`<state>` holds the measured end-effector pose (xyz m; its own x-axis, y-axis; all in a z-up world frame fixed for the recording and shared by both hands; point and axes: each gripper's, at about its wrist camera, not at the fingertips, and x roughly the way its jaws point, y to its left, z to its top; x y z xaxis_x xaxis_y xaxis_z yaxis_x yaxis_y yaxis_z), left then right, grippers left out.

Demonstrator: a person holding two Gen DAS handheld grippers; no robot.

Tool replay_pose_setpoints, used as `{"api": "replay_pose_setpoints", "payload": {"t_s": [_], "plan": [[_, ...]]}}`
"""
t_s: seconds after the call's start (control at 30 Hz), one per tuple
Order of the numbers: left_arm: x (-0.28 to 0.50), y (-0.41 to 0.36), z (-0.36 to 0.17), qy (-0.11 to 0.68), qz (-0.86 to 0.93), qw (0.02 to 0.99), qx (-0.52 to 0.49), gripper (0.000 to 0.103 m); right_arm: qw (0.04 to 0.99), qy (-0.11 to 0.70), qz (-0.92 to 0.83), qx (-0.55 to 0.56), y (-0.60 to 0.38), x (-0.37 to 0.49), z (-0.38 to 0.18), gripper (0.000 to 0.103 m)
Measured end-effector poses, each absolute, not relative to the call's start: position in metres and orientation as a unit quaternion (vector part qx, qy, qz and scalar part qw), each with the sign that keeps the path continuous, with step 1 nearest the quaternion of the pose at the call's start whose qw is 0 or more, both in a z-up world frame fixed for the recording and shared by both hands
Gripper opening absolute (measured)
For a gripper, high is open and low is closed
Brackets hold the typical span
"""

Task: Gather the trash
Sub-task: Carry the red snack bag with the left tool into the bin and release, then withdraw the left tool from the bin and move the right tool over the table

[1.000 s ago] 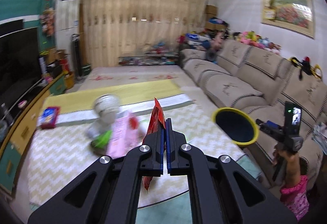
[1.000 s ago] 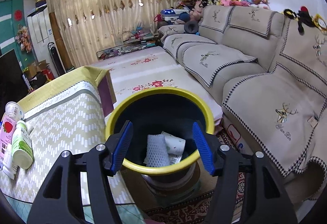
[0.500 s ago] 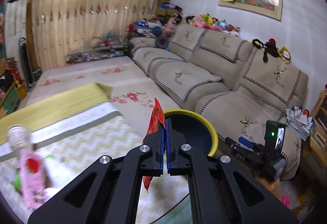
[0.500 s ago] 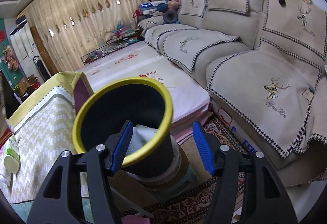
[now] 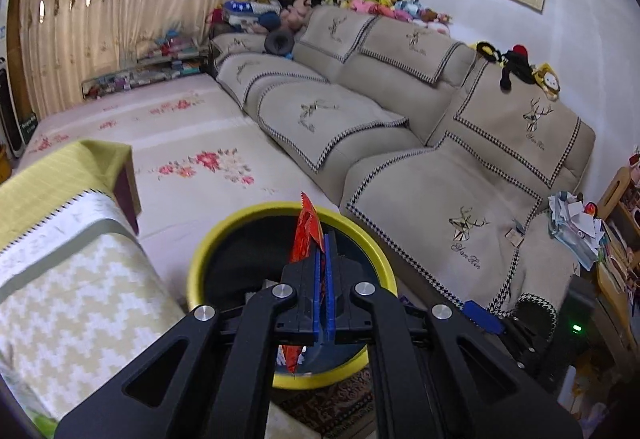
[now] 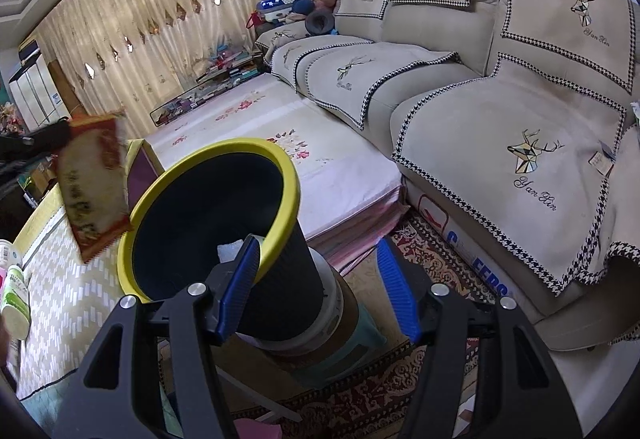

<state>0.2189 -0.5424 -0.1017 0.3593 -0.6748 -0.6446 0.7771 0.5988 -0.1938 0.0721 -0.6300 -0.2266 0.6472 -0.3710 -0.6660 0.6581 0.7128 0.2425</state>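
Item: our left claw [image 5: 325, 263] pinches a red wrapper [image 5: 306, 235] over the bin [image 6: 208, 215], right claw [image 6: 318, 293] wide and empty; light foil may flutter past the rim if dropped off-centre.

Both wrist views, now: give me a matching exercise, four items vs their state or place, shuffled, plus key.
Items:
1. left gripper
2. right gripper
3. trash bin
4. green bottle

States:
A. lying on the zigzag tablecloth
B. open, holding nothing
C. yellow rim, white trash inside
D. shut on the red wrapper

Pairs: 1-D, 2-B, 3-C, 4-A
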Motion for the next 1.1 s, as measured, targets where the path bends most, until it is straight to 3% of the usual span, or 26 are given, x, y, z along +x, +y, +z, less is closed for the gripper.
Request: {"api": "replay_pose_setpoints", "payload": {"t_s": [0.13, 0.17, 0.2, 0.27, 0.47, 0.7, 1.1], "plan": [[0.230, -0.560, -0.120, 0.359, -0.430, 0.825, 0.074, 0.006, 0.874, 0.301, -0.296, 0.242, -0.632, 0.070, -0.227, 0.058], [0.231, -0.561, -0.122, 0.360, -0.429, 0.826, 0.073, 0.016, 0.874, 0.301, -0.295, 0.241, -0.632, 0.070, -0.227, 0.058], [0.233, -0.562, -0.125, 0.361, -0.424, 0.828, 0.071, 0.038, 0.874, 0.301, -0.295, 0.240, -0.632, 0.070, -0.227, 0.058], [0.235, -0.558, -0.128, 0.359, -0.417, 0.833, 0.062, 0.058, 0.876, 0.301, -0.293, 0.239, -0.631, 0.071, -0.224, 0.058], [0.229, -0.521, -0.115, 0.352, -0.405, 0.843, 0.044, 0.073, 0.880, 0.300, -0.286, 0.233, -0.621, 0.071, -0.219, 0.060], [0.185, -0.414, -0.067, 0.302, -0.372, 0.877, 0.028, 0.091, 0.886, 0.300, -0.270, 0.227, -0.596, 0.075, -0.211, 0.062], [0.135, -0.212, -0.030, 0.275, -0.252, 0.928, -0.012, 0.098, 0.907, 0.315, -0.200, 0.194, -0.527, 0.104, -0.202, 0.065]]}}
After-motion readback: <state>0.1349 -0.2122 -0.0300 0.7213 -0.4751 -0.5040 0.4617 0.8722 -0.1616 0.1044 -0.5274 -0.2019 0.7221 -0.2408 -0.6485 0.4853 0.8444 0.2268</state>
